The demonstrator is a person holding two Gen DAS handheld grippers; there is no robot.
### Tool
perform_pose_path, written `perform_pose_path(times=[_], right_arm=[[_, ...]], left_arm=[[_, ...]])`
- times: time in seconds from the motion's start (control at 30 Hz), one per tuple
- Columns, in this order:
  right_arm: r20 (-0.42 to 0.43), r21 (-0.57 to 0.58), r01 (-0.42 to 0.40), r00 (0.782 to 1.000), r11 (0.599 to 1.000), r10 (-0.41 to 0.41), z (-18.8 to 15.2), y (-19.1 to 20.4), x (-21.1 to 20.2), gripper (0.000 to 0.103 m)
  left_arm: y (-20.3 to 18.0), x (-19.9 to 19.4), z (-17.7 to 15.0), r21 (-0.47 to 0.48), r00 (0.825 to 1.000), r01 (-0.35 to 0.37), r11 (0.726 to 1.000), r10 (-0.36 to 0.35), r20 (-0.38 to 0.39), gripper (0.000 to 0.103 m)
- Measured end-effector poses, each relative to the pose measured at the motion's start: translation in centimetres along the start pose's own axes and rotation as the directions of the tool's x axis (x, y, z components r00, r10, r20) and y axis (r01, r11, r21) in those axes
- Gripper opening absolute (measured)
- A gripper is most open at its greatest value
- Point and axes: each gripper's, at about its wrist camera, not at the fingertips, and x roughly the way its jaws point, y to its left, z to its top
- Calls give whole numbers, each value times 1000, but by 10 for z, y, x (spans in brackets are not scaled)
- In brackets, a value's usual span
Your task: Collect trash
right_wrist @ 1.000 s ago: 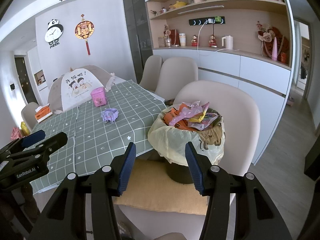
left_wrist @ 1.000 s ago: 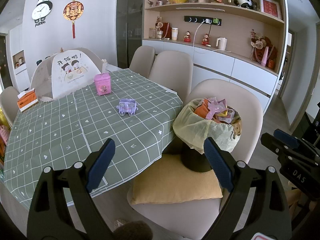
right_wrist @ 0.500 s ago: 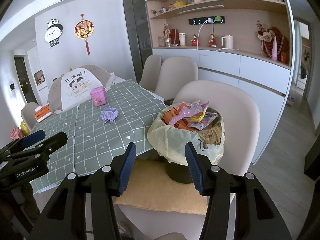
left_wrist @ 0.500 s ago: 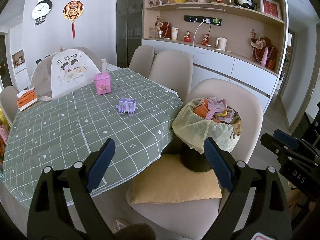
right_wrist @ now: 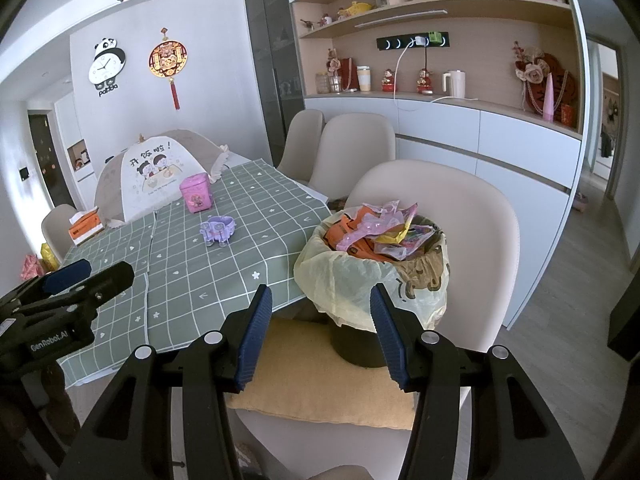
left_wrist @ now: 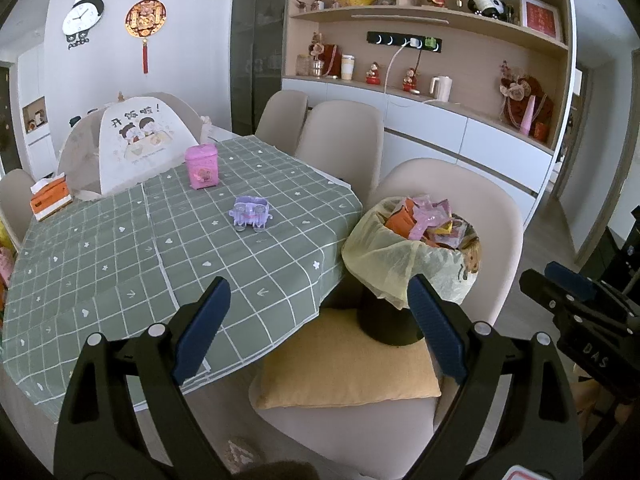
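Observation:
A dark trash bin (left_wrist: 386, 326) with a yellow bag liner (left_wrist: 380, 256) stands on a beige chair's yellow cushion (left_wrist: 344, 364), heaped with orange and pink wrappers (left_wrist: 424, 220). It also shows in the right wrist view (right_wrist: 356, 346), with the wrappers (right_wrist: 376, 232) on top. My left gripper (left_wrist: 318, 330) is open and empty, held back in front of the bin and table edge. My right gripper (right_wrist: 322, 334) is open and empty, just in front of the bin. Each gripper shows at the edge of the other's view.
A table with a green checked cloth (left_wrist: 120, 248) holds a pink tin (left_wrist: 201, 166), a small purple holder (left_wrist: 250, 212), an orange tissue box (left_wrist: 50, 196) and a mesh food cover (left_wrist: 132, 148). Beige chairs (left_wrist: 340, 136) stand behind; cabinets and shelves (left_wrist: 460, 128) line the wall.

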Motion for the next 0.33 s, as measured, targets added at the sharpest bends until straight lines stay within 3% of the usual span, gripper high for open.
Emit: perform_pose_path(times=[0.2, 0.33], right_arm=[[-22, -1, 7, 1000, 1000, -7, 0, 4, 14, 49], [-64, -6, -7, 998, 1000, 6, 4, 18, 49, 49]], left_arm=[[16, 24, 0, -56, 998, -19, 998, 15, -67, 86], [47, 48, 1, -58, 991, -98, 993, 93, -95, 86]])
